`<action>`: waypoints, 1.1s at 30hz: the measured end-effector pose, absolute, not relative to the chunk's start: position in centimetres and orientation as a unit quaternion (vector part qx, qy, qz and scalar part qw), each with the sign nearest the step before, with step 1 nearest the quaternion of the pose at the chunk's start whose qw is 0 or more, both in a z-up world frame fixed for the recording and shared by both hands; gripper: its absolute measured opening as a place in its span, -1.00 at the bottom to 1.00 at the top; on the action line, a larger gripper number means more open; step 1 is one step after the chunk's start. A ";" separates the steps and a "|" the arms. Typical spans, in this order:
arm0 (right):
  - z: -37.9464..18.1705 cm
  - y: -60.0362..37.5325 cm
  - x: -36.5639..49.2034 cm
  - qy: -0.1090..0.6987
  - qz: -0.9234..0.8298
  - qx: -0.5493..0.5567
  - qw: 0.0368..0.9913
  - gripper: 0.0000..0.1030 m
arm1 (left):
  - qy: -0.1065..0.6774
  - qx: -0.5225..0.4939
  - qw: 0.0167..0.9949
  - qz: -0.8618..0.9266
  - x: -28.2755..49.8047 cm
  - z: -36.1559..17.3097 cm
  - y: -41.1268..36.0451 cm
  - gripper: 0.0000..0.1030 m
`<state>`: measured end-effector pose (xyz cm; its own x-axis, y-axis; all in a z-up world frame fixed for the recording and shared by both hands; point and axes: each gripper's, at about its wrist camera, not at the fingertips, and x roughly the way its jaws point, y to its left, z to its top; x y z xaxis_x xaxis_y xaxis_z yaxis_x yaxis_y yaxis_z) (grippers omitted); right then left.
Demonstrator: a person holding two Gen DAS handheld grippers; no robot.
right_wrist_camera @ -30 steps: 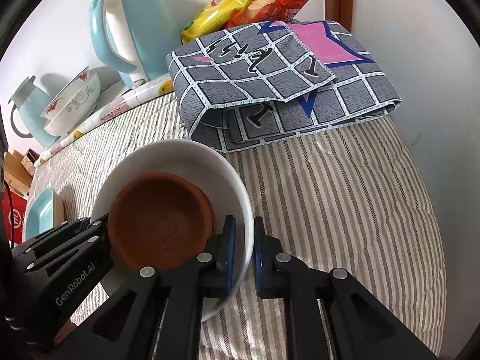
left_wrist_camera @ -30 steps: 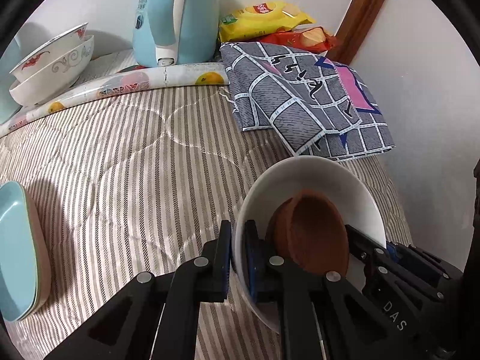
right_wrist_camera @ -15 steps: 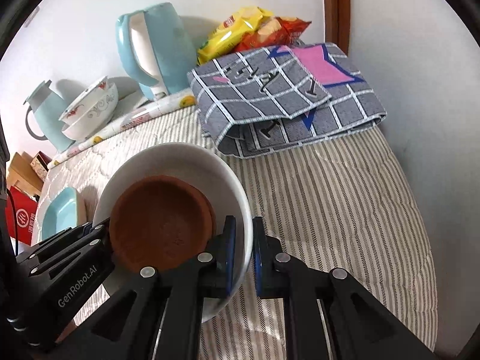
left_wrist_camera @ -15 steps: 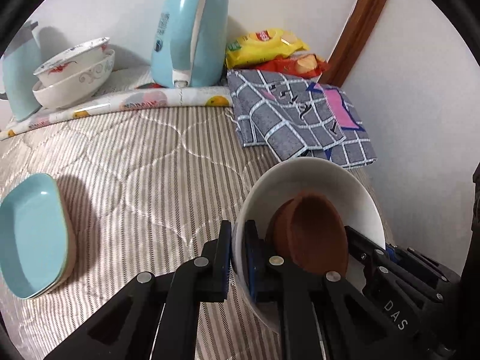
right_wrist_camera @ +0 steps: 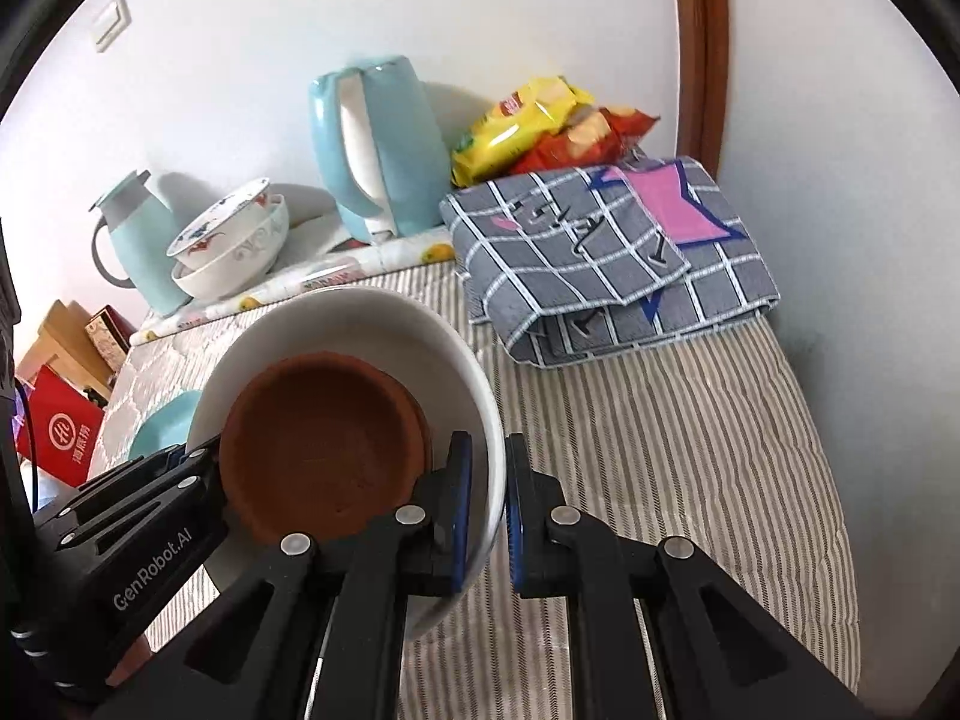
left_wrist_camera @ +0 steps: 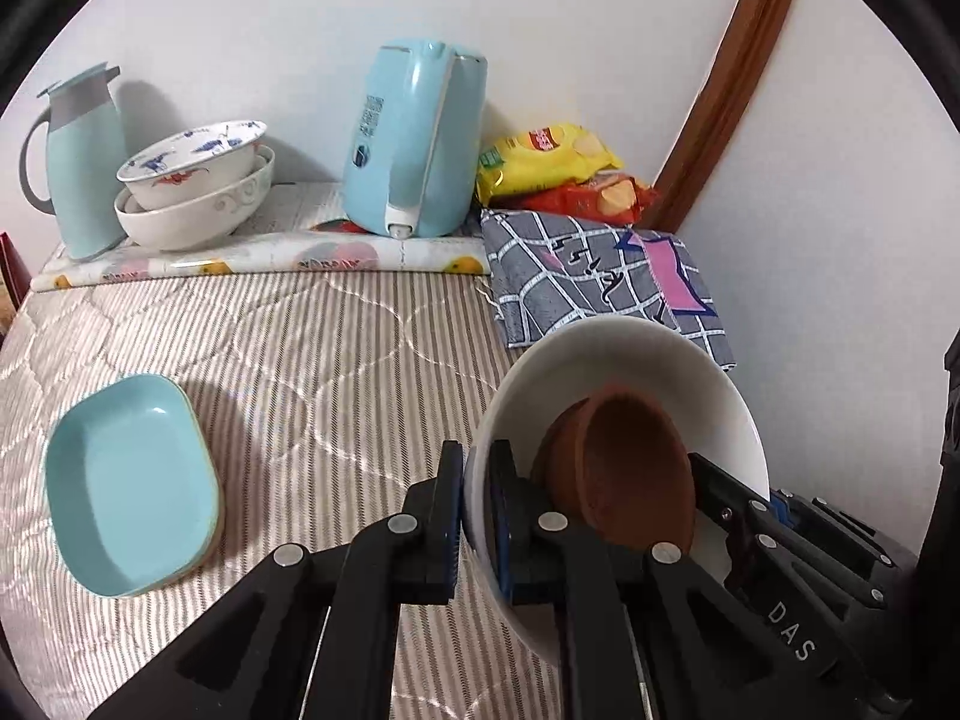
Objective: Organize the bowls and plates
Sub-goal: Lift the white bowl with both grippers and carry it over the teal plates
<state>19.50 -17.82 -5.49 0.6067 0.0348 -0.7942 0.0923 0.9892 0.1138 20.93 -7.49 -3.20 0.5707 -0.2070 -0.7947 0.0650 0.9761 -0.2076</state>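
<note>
Two claws are gripping one large white ceramic bowl (left_wrist_camera: 624,372) by opposite sides of its rim, holding it above the striped quilted mattress (left_wrist_camera: 336,360). The left claw (left_wrist_camera: 477,516) is pinching the bowl's left wall between its two blue-padded fingers (left_wrist_camera: 450,516), one outside and one inside. The right claw (right_wrist_camera: 486,510) is doing the same on the right wall, its fingers closed against the rim. Inside the white bowl one round brown clay dish (right_wrist_camera: 324,438) is sitting, tilted against the wall nearer the right claw.

On the left part of the mattress one light-blue rectangular dish (left_wrist_camera: 129,486) is lying, well apart from the held bowl; a second rim seems to be showing beneath it, though I cannot tell for sure. Along the mattress's far edge, on a fruit-printed plastic sheet (left_wrist_camera: 252,255), two patterned white porcelain bowls (left_wrist_camera: 195,192) are standing nested, the upper one tilted. Just left of them one pale-blue thermos jug (left_wrist_camera: 81,162) is standing upright, and to their right one pale-blue electric kettle (left_wrist_camera: 414,138). In the far right corner one folded grey checked cloth (right_wrist_camera: 606,258) is lying, with two snack bags, one yellow snack bag (left_wrist_camera: 546,165) and one red snack bag (left_wrist_camera: 591,198), behind it against the wall.
</note>
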 end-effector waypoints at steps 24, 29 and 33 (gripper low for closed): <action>-5.1 -9.7 22.4 0.439 0.036 0.063 0.896 -0.81 | 0.444 -0.092 0.891 -0.026 21.0 -2.1 1.2 -0.82; -5.0 -8.0 23.0 0.439 0.046 0.061 0.895 -0.82 | 0.441 -0.096 0.892 -0.015 21.0 -2.0 2.7 -0.82; -4.9 -6.8 23.3 0.440 0.054 0.056 0.895 -0.82 | 0.440 -0.100 0.892 -0.007 20.8 -2.0 3.9 -0.81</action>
